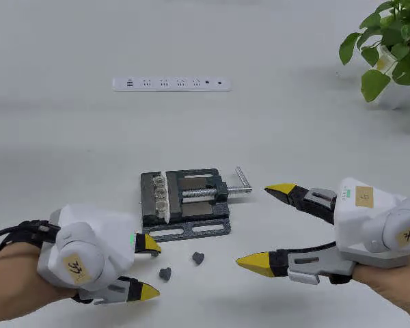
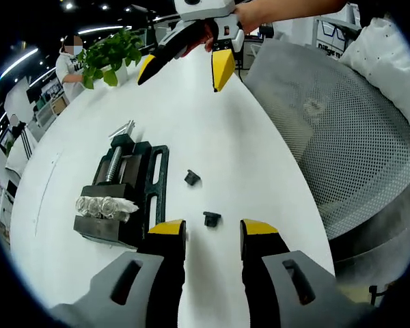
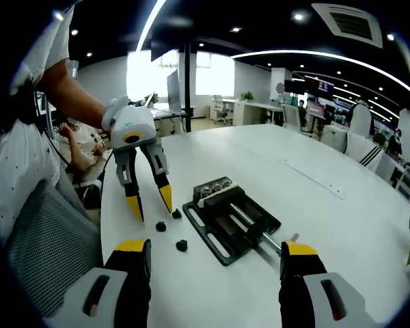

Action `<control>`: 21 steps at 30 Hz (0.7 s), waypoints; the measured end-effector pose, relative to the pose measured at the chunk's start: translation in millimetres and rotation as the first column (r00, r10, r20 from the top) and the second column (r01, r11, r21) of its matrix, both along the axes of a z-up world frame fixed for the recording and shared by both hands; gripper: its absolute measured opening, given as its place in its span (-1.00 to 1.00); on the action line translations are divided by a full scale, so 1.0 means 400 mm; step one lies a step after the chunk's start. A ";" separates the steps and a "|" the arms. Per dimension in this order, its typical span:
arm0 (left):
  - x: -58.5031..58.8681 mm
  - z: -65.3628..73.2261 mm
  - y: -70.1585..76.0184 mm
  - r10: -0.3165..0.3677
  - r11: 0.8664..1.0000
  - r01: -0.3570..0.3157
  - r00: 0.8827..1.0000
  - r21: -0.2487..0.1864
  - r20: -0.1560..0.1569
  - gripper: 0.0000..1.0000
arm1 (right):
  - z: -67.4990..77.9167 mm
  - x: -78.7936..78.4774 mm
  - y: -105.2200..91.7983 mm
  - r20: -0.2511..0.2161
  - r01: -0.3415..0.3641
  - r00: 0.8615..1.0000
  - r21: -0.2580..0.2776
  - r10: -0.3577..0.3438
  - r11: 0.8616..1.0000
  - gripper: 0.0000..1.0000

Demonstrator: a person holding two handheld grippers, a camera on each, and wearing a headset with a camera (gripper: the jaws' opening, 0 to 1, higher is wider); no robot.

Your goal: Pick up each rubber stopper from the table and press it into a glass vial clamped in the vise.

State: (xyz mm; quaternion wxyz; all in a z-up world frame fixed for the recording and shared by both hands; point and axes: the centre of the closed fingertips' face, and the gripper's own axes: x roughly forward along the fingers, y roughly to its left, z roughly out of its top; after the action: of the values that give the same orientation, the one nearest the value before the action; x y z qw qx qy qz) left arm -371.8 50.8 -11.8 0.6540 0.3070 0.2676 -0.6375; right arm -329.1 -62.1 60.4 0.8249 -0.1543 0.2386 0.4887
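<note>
At the lower left of the head view the left tool (image 1: 149,268) hung low over the table (image 1: 68,150), its yellow-tipped jaws parted and holding nothing. Just right of its tips lay the left stopper (image 1: 165,274), dark and loose on the table. In the left gripper view it sat just ahead of the gap between the jaws, touching neither. A little further right and up lay the right stopper (image 1: 198,258), also loose, apart from the first and near the front edge of the vise (image 1: 212,188). The vise stood at the centre of the frame, with three glass vials (image 1: 161,195) clamped in a row at its left end. Their mouths looked clear, with no dark plug in any of them, though they were small in every view. At the right of the frame the right tool (image 1: 268,225) was held above the table, jaws spread wide and empty, well apart from both stoppers. Judged from this, no stopper had yet been seated: two lay waiting to be picked up, and all three vials appeared open. The left tool seemed lined up for a first grasp on the left stopper. Two stoppers were plain for three vials; whether a third lay somewhere I could not tell.
</note>
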 end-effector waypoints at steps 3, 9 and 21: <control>-0.001 -0.010 -0.002 -0.012 1.000 0.012 1.000 0.010 0.001 -0.50 | -0.002 -0.002 -0.004 -0.003 0.003 1.000 0.001 -0.003 1.000 0.50; 0.002 -0.033 0.001 -0.026 0.999 0.026 1.000 0.040 0.002 -0.61 | -0.005 -0.006 -0.007 -0.007 0.009 1.000 0.002 -0.009 1.000 0.50; 0.001 -0.053 -0.009 -0.041 0.998 0.042 0.999 0.051 -0.007 -0.75 | -0.011 -0.009 -0.018 -0.012 0.021 1.000 0.000 -0.021 1.000 0.49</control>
State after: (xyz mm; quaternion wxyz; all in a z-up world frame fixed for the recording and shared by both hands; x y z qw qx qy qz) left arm -371.5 47.1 -33.2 0.6318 0.3270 0.2792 -0.6449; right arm -332.9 -69.4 55.9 0.8285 -0.1488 0.2453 0.4808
